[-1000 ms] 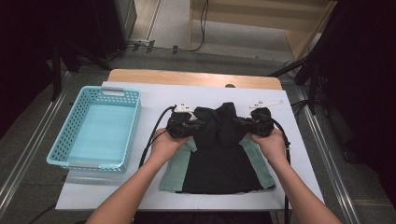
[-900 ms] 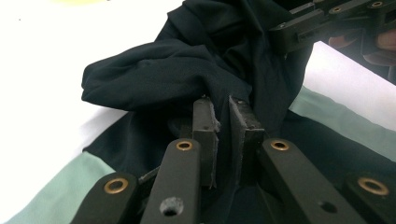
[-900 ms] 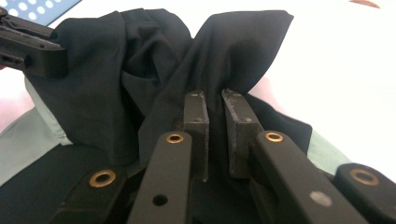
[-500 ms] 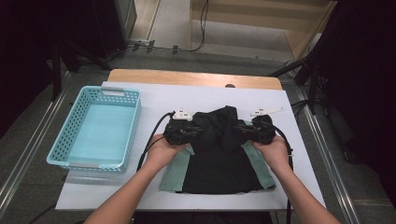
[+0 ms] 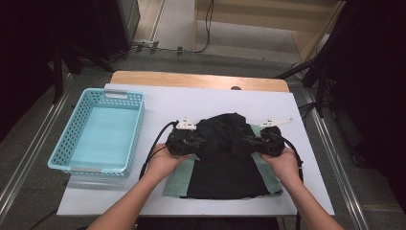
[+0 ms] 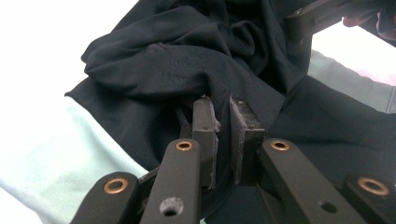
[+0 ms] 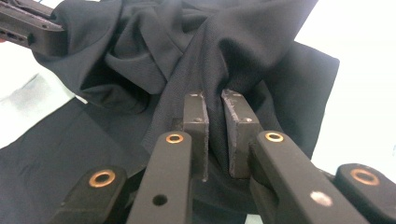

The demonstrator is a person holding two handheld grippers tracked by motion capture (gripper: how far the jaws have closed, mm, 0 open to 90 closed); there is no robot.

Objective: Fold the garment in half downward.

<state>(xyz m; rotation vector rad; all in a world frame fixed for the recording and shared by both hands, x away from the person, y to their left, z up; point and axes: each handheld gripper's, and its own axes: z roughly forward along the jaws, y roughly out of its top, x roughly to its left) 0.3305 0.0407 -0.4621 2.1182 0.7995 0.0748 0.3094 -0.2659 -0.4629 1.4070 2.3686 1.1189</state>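
A black garment with pale green sleeves lies flat on the white table; its far part is gathered into a bunch between my two grippers. My left gripper is shut on a fold of the black cloth at the bunch's left side, its jaws pinching fabric. On the bunch's right side, my right gripper is likewise shut on the black cloth. Each gripper view shows the other gripper farther off across the cloth.
A light blue mesh basket stands at the table's left, with nothing in it. Bare white tabletop lies beyond the garment and to its right. A wooden strip runs along the table's far edge. Cables trail from both grippers.
Both grippers have come toward the person with the garment's far edge held in them, so the black cloth has bunched up over the flat part.
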